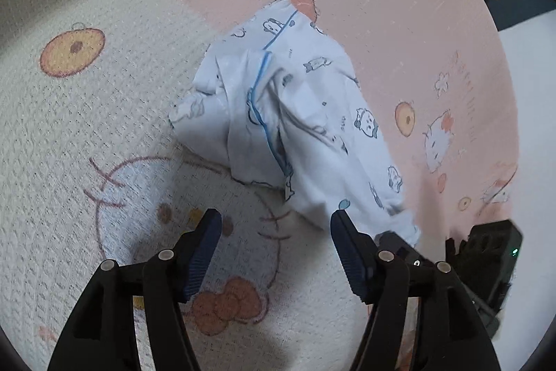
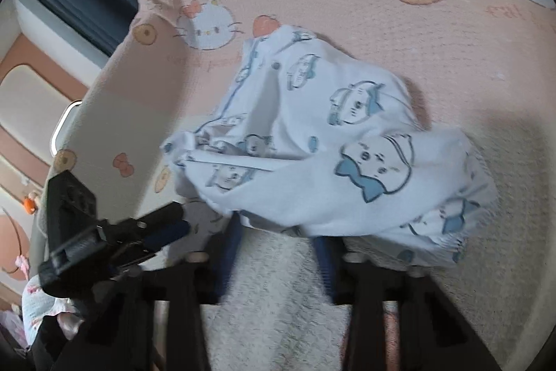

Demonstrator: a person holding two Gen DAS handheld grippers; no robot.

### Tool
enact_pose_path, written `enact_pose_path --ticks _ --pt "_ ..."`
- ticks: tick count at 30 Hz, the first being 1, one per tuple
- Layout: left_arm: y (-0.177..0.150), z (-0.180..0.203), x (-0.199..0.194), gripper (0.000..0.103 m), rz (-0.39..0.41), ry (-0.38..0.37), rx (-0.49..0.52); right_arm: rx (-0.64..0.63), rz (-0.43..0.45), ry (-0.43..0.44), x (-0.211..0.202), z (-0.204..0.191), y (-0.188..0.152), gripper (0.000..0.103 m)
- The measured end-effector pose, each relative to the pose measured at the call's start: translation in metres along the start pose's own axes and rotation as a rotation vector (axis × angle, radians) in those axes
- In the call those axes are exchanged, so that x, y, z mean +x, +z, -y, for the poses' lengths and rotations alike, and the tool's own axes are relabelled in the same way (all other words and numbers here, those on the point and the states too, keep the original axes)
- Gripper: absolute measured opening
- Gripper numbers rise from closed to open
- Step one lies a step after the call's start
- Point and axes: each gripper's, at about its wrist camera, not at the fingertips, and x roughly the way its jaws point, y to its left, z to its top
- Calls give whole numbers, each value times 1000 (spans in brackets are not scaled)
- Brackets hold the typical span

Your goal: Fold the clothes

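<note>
The white cartoon-print garment (image 1: 299, 113) lies crumpled on the bed cover (image 1: 87, 113), its long axis running from the orange spot at its far end down toward the grippers. The left hand-held gripper (image 1: 276, 228) hovers spread wide and empty, the garment's near hem just beside its right finger. The right hand-held gripper (image 2: 278, 242) is nearer still: cloth drapes over its parted fingertips; whether it grips any, I cannot tell.
</note>
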Motion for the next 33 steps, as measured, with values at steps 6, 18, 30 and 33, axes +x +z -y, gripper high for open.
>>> enact_pose_path --ticks 6,18,30,33 --pt "-10 32 -10 63 28 76 216 9 48 119 -11 -7 10 9" --pt "-32 85 6 63 64 234 538 106 135 228 -28 5 29 9" --pt "-43 120 22 63 149 370 713 128 138 243 -34 10 28 9" --pt "-47 127 33 63 141 380 771 142 152 249 -36 13 28 9"
